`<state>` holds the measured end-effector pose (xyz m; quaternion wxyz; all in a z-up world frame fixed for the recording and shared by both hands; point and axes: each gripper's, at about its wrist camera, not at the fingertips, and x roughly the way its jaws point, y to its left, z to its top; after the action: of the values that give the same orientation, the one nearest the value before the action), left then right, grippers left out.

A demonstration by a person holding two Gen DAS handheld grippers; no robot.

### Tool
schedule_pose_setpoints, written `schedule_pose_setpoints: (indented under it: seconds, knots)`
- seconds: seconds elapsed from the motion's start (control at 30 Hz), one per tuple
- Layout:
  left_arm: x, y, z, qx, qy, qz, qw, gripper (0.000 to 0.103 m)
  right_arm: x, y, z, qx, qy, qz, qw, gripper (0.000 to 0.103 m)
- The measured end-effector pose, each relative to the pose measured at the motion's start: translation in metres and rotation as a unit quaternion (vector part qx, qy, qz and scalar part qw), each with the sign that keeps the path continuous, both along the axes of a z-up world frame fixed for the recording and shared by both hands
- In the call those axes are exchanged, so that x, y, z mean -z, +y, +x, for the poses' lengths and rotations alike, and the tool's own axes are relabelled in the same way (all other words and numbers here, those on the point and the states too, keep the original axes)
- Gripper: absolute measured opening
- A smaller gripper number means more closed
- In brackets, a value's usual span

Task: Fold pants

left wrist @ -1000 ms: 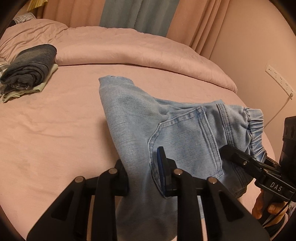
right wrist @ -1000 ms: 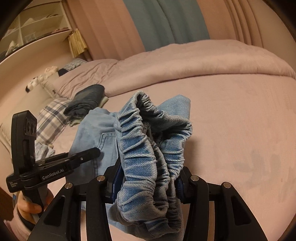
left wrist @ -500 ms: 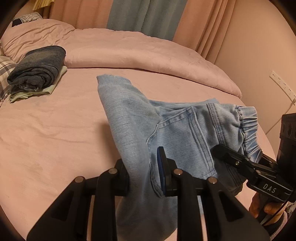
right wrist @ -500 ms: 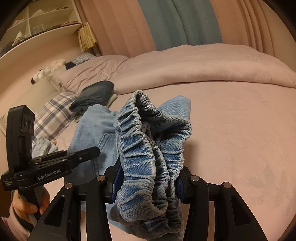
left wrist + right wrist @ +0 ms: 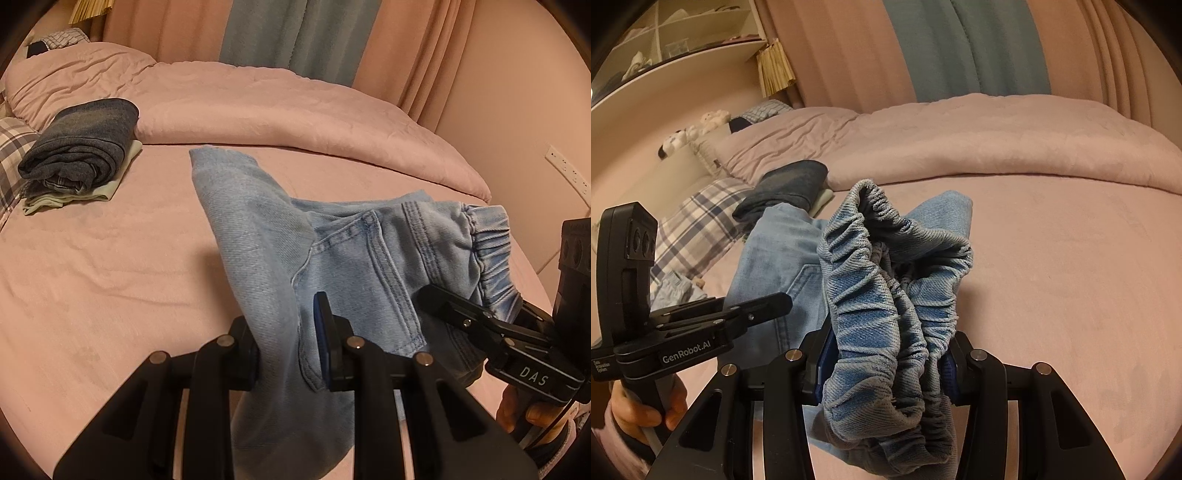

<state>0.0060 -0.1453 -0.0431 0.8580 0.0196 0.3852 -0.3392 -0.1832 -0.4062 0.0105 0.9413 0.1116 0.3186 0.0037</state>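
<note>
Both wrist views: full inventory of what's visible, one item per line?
jeans: 1, light blue, held above the bed by both grippers
folded dark jeans: 1, dark blue, far left of bed, on a pale green folded cloth
duvet: 1, pink, bunched along far side of bed
bed sheet: 1, pink, covers the mattress
plaid pillow: 1, white and blue check, head of bed
curtains: pink with a teal panel, behind bed
shelf: 1, white, upper left in right wrist view
wall socket strip: 1, white, right wall
left gripper: 1, black, shut on jeans leg fabric
right gripper: 1, black, shut on bunched elastic waistband
</note>
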Motion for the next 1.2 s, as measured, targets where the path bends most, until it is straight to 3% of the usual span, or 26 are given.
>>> schedule_pose_setpoints:
  seconds: [0.27,0.6,1.2]
  knots:
    - [-0.004,-0.004,0.015,-0.001,-0.004,0.000,1.0000,0.022,0.000,0.001,0.000,0.003,-0.003,0.002,1.000,0.048]
    - [-0.011,-0.022,0.048,-0.001,-0.016,0.001,0.9999,0.022,-0.008,-0.012,0.033,0.008,-0.018,-0.005,1.000,0.048]
    - [0.007,-0.054,0.106,0.001,-0.002,0.015,0.9999,0.022,0.000,-0.034,0.086,0.015,-0.012,-0.007,1.000,0.048]
